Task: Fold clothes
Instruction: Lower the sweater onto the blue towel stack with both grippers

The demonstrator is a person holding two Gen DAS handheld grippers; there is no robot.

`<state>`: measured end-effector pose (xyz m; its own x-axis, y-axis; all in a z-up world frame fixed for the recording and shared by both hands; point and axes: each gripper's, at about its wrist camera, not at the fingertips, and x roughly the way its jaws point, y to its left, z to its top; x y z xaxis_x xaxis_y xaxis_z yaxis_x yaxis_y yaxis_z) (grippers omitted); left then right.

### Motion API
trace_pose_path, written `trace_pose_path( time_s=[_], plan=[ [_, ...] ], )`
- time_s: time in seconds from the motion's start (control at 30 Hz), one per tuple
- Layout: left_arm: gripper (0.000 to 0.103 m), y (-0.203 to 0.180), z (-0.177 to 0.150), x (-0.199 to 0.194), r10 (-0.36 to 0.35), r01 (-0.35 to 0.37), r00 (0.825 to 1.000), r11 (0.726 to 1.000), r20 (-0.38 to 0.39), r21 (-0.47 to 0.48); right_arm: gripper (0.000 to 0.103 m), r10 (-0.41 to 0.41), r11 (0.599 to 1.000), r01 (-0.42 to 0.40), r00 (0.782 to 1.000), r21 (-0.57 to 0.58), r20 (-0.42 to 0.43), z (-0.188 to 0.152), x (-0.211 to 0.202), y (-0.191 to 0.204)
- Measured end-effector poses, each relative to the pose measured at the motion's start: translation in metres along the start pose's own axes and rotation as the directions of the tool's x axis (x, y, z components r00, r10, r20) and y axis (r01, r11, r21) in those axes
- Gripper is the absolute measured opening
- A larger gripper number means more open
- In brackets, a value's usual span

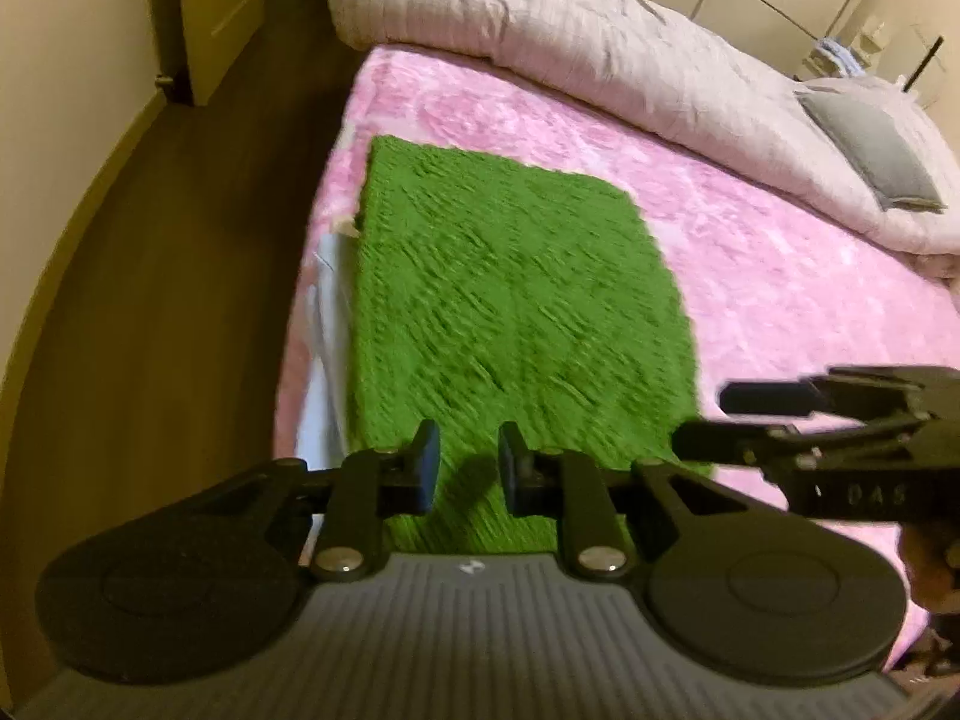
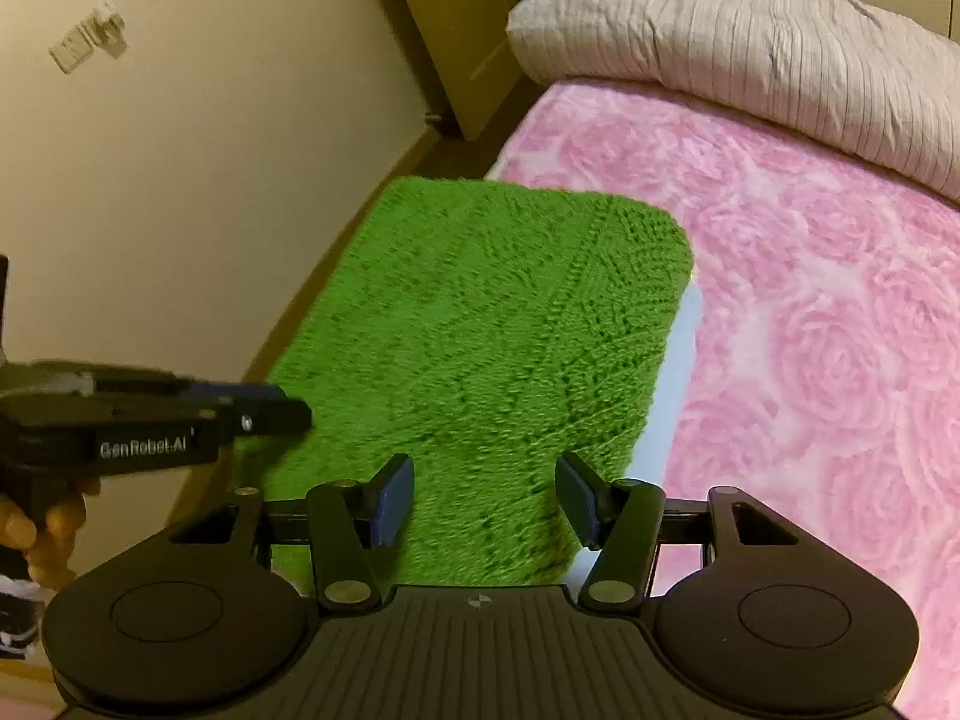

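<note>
A green knitted garment [image 1: 510,300] lies folded into a flat rectangle on the pink bed cover [image 1: 780,276], near the bed's left edge. It also shows in the right wrist view [image 2: 480,348]. My left gripper [image 1: 468,468] hovers over the garment's near edge, jaws open and empty. My right gripper [image 2: 486,498] hovers over the near edge too, jaws open and empty. Each gripper shows from the side in the other's view: the right gripper [image 1: 702,420] and the left gripper [image 2: 294,405].
A rolled pale quilt [image 1: 570,42] lies across the far side of the bed with a grey pillow [image 1: 870,150] on it. Brown floor [image 1: 180,228], a wall and a door lie left of the bed. A pale blue sheet edge [image 2: 672,384] shows beside the garment.
</note>
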<state>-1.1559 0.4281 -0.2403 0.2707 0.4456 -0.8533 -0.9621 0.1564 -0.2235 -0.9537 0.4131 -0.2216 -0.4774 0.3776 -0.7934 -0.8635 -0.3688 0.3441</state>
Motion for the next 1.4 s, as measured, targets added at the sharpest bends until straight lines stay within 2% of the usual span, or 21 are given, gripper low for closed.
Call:
trace_pose_path(
  time_s=[0.07,0.2,0.3,0.43,0.5,0.6,0.7,0.77,0.83,0.93,1.03,1.13,1.4],
  plan=[
    [0.017,0.0,-0.005,0.006,0.008,-0.008,0.999,1.0,-0.04,-0.004,0.057,-0.001,1.0,0.001,1.0,-0.015,-0.01,0.0,0.003,0.004],
    [0.014,0.009,-0.012,0.027,0.034,-0.037,0.996,0.999,-0.082,-0.036,0.057,-0.046,0.996,0.038,0.994,-0.086,-0.095,-0.014,0.043,0.008],
    [0.011,0.013,-0.016,0.03,0.042,-0.045,0.996,0.998,-0.077,-0.033,0.057,-0.076,0.986,0.064,0.994,-0.153,-0.076,-0.022,0.055,0.012],
    [0.01,0.011,-0.001,0.015,0.041,-0.042,0.997,0.999,-0.07,-0.023,0.058,-0.078,0.988,0.058,0.987,-0.142,-0.141,-0.006,0.051,0.009],
    [0.01,0.01,0.008,0.007,0.041,-0.042,0.997,0.999,-0.064,-0.016,0.058,-0.081,0.993,0.069,0.988,-0.097,-0.131,0.003,0.041,0.006],
    [0.01,0.011,0.022,-0.002,0.043,-0.044,0.998,0.999,-0.048,-0.014,0.057,-0.085,0.996,0.084,0.995,-0.025,-0.046,0.016,0.022,0.003],
    [0.01,0.016,0.029,0.008,0.058,-0.06,0.997,0.997,-0.059,-0.039,0.057,-0.077,0.997,0.077,0.997,0.0,-0.007,0.023,0.021,0.012],
    [0.006,0.017,0.026,0.025,0.1,-0.105,0.988,0.994,-0.115,-0.034,0.056,-0.125,0.992,0.124,0.99,-0.023,-0.058,0.023,0.039,0.016],
    [0.003,0.017,0.023,0.04,0.14,-0.147,0.976,0.989,-0.164,-0.027,0.056,-0.17,0.985,0.165,0.974,-0.044,-0.149,0.013,0.069,0.016],
    [0.003,0.007,0.025,0.046,0.193,-0.194,0.967,0.981,-0.169,0.01,0.056,-0.178,0.984,0.174,0.972,-0.043,-0.154,0.013,0.08,0.011],
    [0.002,0.001,0.025,0.045,0.22,-0.224,0.96,0.975,-0.175,-0.005,0.056,-0.152,0.988,0.149,0.969,-0.032,-0.194,0.024,0.085,0.004],
    [0.003,-0.009,0.023,0.027,0.24,-0.248,0.955,0.969,-0.175,-0.021,0.057,-0.095,0.995,0.099,0.978,0.012,-0.185,0.031,0.071,-0.005],
    [0.01,-0.037,0.019,-0.018,0.295,-0.31,0.939,0.949,-0.175,-0.063,0.057,-0.077,0.995,0.089,0.97,0.04,-0.229,0.01,0.016,-0.001]
  ],
)
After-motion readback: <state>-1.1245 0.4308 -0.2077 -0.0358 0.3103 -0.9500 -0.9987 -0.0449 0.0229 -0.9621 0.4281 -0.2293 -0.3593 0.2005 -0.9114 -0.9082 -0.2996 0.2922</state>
